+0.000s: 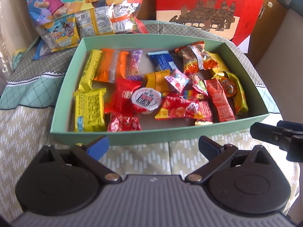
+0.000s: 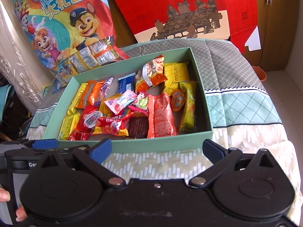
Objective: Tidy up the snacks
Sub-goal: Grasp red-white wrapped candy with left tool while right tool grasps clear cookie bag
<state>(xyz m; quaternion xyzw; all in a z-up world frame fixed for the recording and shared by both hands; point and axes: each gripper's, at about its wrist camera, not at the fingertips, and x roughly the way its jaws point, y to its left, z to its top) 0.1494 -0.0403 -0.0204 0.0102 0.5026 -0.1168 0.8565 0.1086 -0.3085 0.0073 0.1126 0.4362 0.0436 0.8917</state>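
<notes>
Snacks: wrapped snacks point(image 1: 151, 89) lay loose and overlapping inside the green box point(image 1: 170, 134), which sat on a patterned cloth point(image 1: 34, 117).
Left gripper: left gripper point(image 1: 153, 147) stood spread wide with nothing between its fingers, just short of the box's near wall.
Right gripper: right gripper point(image 2: 157, 148) was likewise fully parted and empty, beside the left one.
Surroundings: cartoon snack bag point(image 2: 62, 28) and red gift box point(image 1: 204, 7) stood behind the green box.
Step judged: sorting looked close to done, both grippers clear of the box.
Advice: any further pick would best go for a top-lying packet such as the sealed jelly cup point(image 1: 146, 99), pinching its sides, not the foil lid.
</notes>
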